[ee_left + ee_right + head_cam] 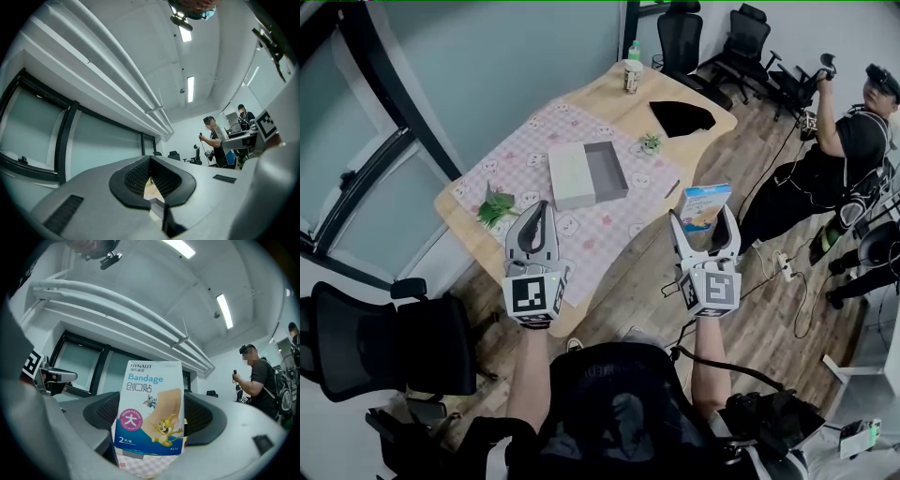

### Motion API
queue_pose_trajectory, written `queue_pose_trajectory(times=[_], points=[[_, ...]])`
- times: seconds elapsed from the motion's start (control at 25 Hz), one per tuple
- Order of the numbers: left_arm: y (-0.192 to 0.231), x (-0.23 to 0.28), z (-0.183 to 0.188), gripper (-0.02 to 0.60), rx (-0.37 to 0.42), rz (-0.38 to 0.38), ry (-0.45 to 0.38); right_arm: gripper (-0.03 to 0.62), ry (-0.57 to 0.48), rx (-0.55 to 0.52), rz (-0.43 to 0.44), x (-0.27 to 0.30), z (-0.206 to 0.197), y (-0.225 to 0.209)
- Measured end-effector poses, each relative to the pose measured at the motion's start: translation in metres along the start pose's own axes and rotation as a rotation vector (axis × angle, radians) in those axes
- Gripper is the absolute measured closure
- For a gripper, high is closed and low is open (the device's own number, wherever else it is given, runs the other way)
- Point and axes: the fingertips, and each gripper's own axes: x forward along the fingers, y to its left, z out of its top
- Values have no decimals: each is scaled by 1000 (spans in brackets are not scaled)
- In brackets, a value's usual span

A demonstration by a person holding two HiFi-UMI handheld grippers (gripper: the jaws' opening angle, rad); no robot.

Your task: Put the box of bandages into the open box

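Task status: pick-up complete, placement outstanding. The box of bandages (706, 205) is in the air, carried upright by the right gripper (705, 223). It is to the right of the open box (606, 171), nearer the operator (609, 408), and well apart from the open box. The open box rests on the checked tablecloth (600, 230) with nothing visible inside. A white lid (570, 175) lies touching its left side. Remaining steps, by judgement: carry the load over the open box, lower it in, release.

State of the right gripper: jaws part open, one pad against each narrow side of the box of bandages (150, 408), printed face toward the camera. The far part of the carton projects beyond the fingertips.

State of the left gripper (544, 210): jaws closed tip to tip, nothing between them. It hangs nearer the operator than the open box, slightly to its left, touching nothing
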Motion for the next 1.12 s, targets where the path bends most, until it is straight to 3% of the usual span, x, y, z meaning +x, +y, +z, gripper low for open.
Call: queue_pose_trajectory(times=[0.72,1.12], points=[[-82,71,2,578,70,126,62,160,29,40,124,54,-18,-105],[-62,110,-33,578,60,178,101,160,65,12,186,114,-50,-99]])
